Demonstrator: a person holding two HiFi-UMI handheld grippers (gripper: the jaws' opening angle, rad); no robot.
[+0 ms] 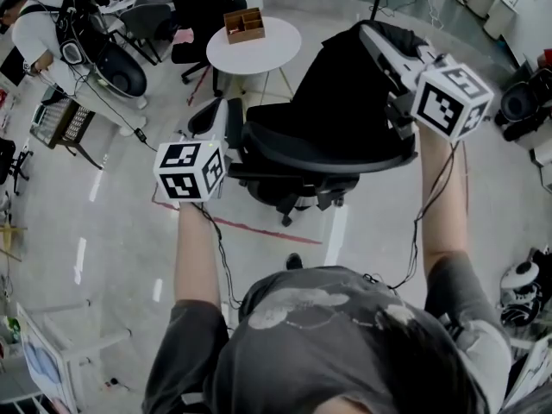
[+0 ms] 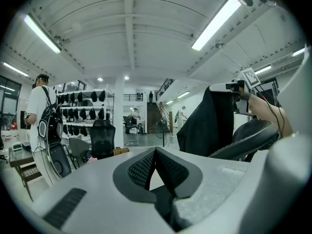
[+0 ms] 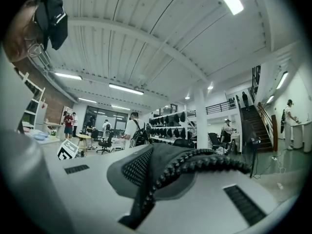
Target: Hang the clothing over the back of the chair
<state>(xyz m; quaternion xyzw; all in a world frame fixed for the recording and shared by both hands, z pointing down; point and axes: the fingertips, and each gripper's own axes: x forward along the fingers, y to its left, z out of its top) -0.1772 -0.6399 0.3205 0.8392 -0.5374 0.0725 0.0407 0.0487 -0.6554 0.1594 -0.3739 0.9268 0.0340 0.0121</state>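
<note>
In the head view, the black garment (image 1: 341, 80) hangs from my right gripper (image 1: 373, 34), raised just above and behind the curved back of the black mesh office chair (image 1: 323, 155). The right gripper view shows its jaws shut on dark fabric with a beaded zipper edge (image 3: 195, 165) running between them. My left gripper (image 2: 155, 155) is lower, at the chair's left side, jaws shut with nothing between them; its marker cube (image 1: 191, 171) faces the head camera. From the left gripper view the garment (image 2: 209, 126) drapes down beside the chair back (image 2: 248, 139).
A round white table (image 1: 276, 52) carrying a wooden box (image 1: 244, 24) stands beyond the chair. A person with a backpack (image 1: 39, 33) works at the far left near other chairs. A red floor line (image 1: 259, 229) runs under the chair. Equipment crowds the right edge.
</note>
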